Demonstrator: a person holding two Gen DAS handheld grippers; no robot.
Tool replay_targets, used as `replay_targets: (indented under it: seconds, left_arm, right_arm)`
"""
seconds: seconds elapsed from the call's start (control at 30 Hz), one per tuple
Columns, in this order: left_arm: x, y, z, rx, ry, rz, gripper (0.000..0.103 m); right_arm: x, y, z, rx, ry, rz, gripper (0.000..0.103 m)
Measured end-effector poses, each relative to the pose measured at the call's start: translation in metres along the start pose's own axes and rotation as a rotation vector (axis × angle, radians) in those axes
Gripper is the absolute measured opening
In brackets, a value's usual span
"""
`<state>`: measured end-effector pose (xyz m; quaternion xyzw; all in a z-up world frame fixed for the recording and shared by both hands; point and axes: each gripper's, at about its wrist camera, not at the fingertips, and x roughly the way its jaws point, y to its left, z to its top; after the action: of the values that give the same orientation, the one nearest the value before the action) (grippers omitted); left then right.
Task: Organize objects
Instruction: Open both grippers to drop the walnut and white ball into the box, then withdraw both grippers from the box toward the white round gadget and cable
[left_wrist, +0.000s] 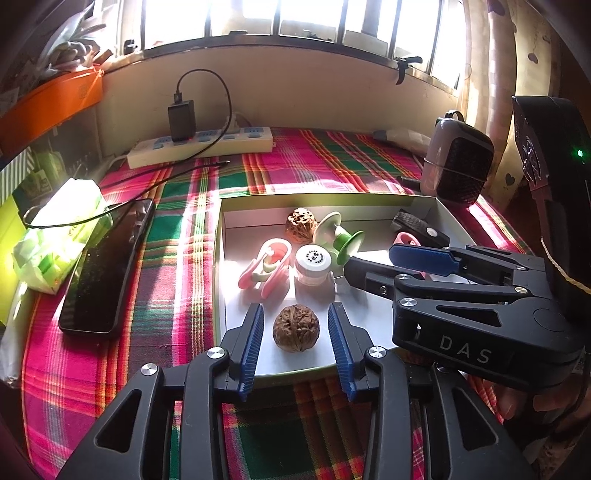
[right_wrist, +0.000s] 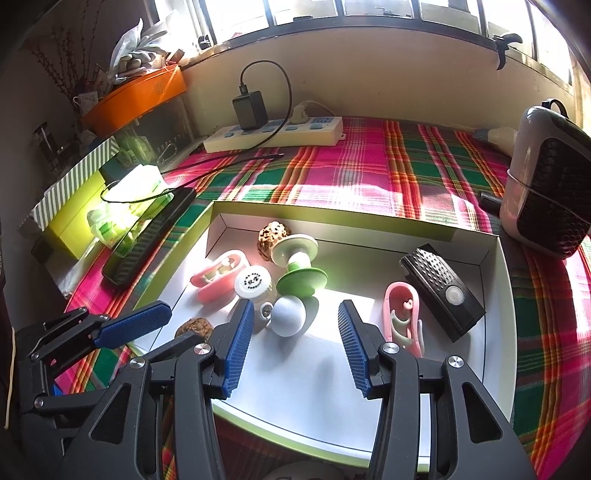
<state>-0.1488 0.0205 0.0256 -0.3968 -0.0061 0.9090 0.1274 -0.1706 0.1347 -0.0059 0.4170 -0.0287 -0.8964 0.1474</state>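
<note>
Ok so both grippers are over the white tray (left_wrist: 236, 236) and neither has hold of anything rn.

Left gripper (left_wrist: 295, 328): jaws apart w/ a walnut (left_wrist: 296, 327) sitting on the tray floor right between the fingers (left_wrist: 253, 339), clear gap on both sides, pads not touching it. Walnut = light, hard, rigid, ridged shell so the ribbed blue pads should bite fine, but it's round, so IMO pinch across the widest part or it'll squirt out fwd. Not fragile, no need to baby it.

Right gripper (right_wrist: 295, 325): also spread wide, nothing clamped. A pale grey ball (right_wrist: 289, 315) lies just ahead of its left finger, more beside the tip than between the two. Looks light; can't tell if it's soft or hard. Probably rolls easy, so center it first.

Beyond the left fingertips: small white-lidded jar (left_wrist: 312, 264), stiff plastic, smooth sides, prob slippery, so grab the body below the lid. Left of that a pink clip thing (left_wrist: 264, 267); another pink one (right_wrist: 402, 314) just right of the right gripper's right finger. Those look rubbery/flexy w/ open loops, so grip the thick side rails. Green-white spool (right_wrist: 297, 264) further out has a narrow waist = obvious grab spot. Second walnut (right_wrist: 268, 233) behind it. Black remote (right_wrist: 441, 291) far right, flat & rigid, take it across the narrow sides.
</note>
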Motion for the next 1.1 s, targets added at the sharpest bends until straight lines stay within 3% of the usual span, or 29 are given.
replay_targets:
  seconds: [1.03, 1.1]
  left_arm:
    - [-0.045, 0.02, -0.021, 0.011, -0.044, -0.017, 0.035]
    - [-0.046, 0.004, -0.025, 0.016, -0.04, -0.019, 0.035]
  right_arm:
    - [-0.064, 0.007, -0.034, -0.012, -0.084, -0.026, 0.049]
    - [-0.066, 0.008, -0.038, -0.011, -0.085, -0.028, 0.049]
